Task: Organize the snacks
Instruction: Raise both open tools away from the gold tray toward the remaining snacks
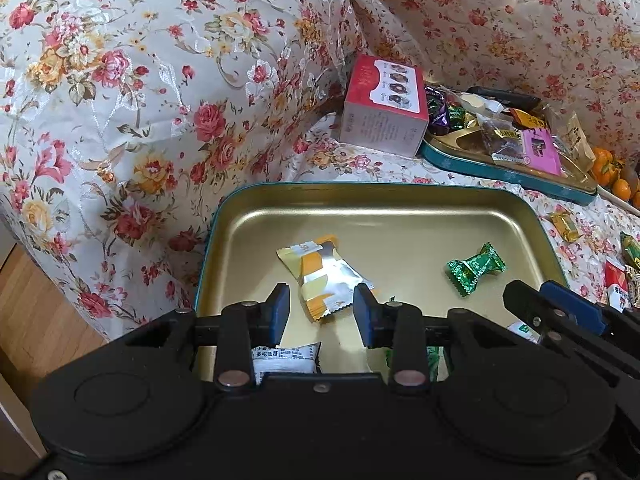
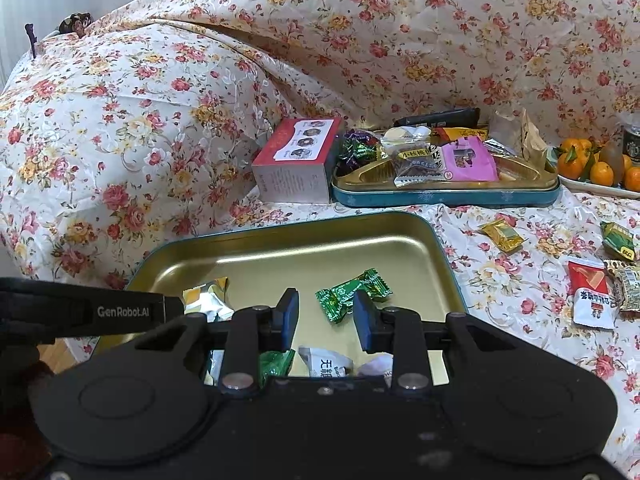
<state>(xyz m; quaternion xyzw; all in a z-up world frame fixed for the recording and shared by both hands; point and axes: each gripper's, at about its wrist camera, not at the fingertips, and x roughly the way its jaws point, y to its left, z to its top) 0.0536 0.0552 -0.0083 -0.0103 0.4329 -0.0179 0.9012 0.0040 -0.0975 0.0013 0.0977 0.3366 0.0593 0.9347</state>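
On the flowered cloth sits a gold tray (image 1: 400, 208), and inside lie a shiny green twist-wrapped candy (image 2: 354, 294) and a yellow-and-silver packet (image 1: 324, 276). Left gripper (image 1: 322, 312) and right gripper (image 2: 326, 318) hover over it, jaws parted, gripping nothing.

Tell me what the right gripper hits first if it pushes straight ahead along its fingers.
Most likely the green candy in the gold tin tray, lying just beyond the right gripper; its open jaws hold nothing. Depth is uncertain.

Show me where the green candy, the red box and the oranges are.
green candy (image 2: 354, 294), right wrist view, middle of wrapper.
red box (image 1: 382, 106), left wrist view, top face.
oranges (image 2: 600, 172), right wrist view, one front fruit.
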